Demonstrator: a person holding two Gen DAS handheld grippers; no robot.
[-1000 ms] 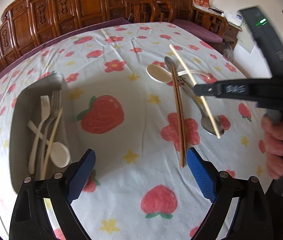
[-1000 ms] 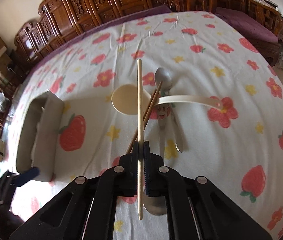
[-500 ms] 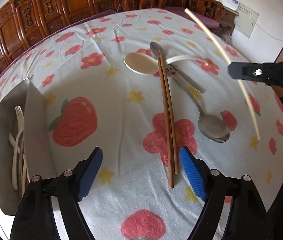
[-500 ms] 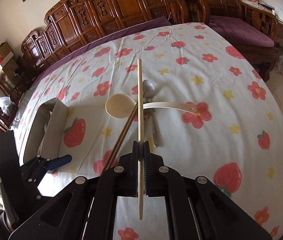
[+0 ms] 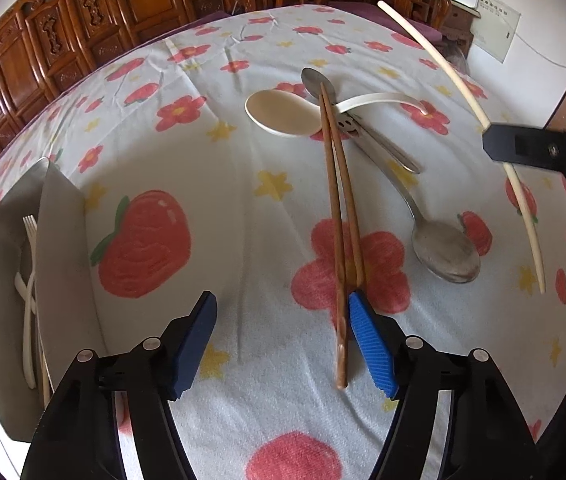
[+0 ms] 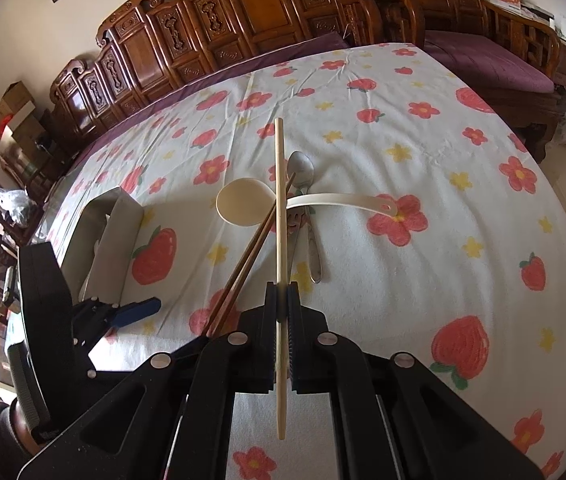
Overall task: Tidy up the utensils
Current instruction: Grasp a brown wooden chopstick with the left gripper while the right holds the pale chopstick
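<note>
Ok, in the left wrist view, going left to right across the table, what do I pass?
Grey tray with forks inside → cream plastic spoon's bowl → brown chopstick pair → large metal spoon → pale chopstick held up in the right tongs.

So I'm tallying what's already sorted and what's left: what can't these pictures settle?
- Tray contents: the near wall hides most in the left wrist view; only a white fork partly shows. In the right wrist view the tray interior is hardly visible.
- Smiley utensil: its type is hidden under the brown chopsticks and cream spoon.
</note>
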